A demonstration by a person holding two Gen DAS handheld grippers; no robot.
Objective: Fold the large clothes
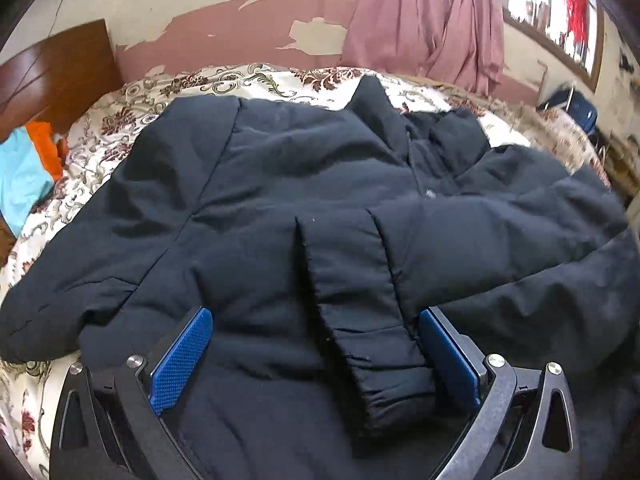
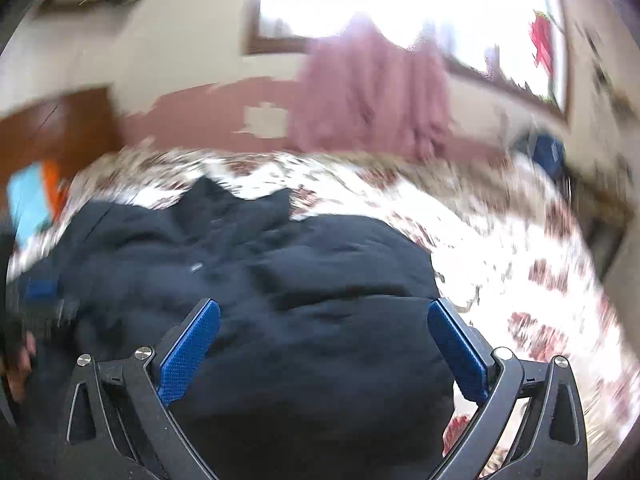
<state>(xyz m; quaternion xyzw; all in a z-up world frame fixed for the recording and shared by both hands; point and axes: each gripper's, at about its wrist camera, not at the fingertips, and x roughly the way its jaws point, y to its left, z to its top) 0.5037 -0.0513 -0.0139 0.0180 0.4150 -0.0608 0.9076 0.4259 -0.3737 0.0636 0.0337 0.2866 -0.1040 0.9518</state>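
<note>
Dark padded jacket (image 1: 280, 184) spread across floral bed (image 1: 132, 96), filling frame centre. Left tongs (image 1: 316, 344) apart, straddling a sleeve cuff (image 1: 384, 376), likely for gripping. Right tongs (image 2: 324, 336) apart over lower-right jacket bulk, nothing clamped; view blurred.

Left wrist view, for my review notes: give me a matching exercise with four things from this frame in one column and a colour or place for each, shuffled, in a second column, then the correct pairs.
Things:
1. jacket
2. curtain
3. headboard
4. sleeve cuff

Descriptions:
A. dusty pink, hanging by the window
B. brown wood, at the far left
C. dark navy, spread over the floral bedspread
D. lying between the open blue pads of the left gripper

Pairs: 1-C, 2-A, 3-B, 4-D
</note>
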